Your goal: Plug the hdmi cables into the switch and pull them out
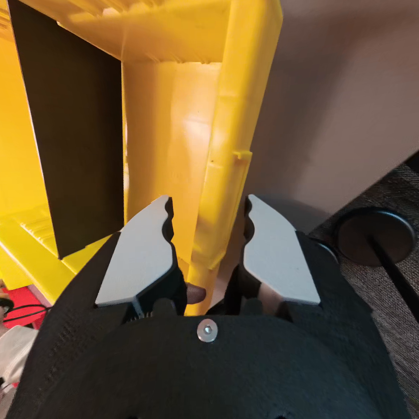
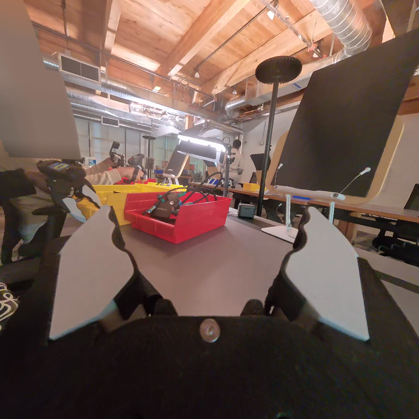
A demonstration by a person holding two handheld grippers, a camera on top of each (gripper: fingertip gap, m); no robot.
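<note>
Yellow plastic is filling the left wrist view: the left hand-held gripper is hanging right at the rim of a yellow bin, fingers apart with the rim passing between them, not clamped on anything. A black divider is standing inside the bin. From the right wrist view the same gripper is sitting at the near corner of the yellow bins, so it's probably just steadying or clearing that bin, not working the task yet.

Right hand-held gripper is hovering low over the grey tabletop, fingers wide apart, nothing between them, aimed straight at the red bin. That bin is where the task items are: the switch, a small dark box, is lying tilted inside, with black hdmi cables looping up over the rim. Some coloured plugs are sitting around the switch; can't tell whether any are seated in its ports.

My read: the job is barely started, approach phase. The bin walls are keeping the switch and cables corralled but will also be crowding the fingers on entry. The switch looks light and loose, so one gripper will likely need to pin it while the other is pushing a plug in.

Lamp pole and a black board on a stand are sitting off to the right, well apart from the bin.
</note>
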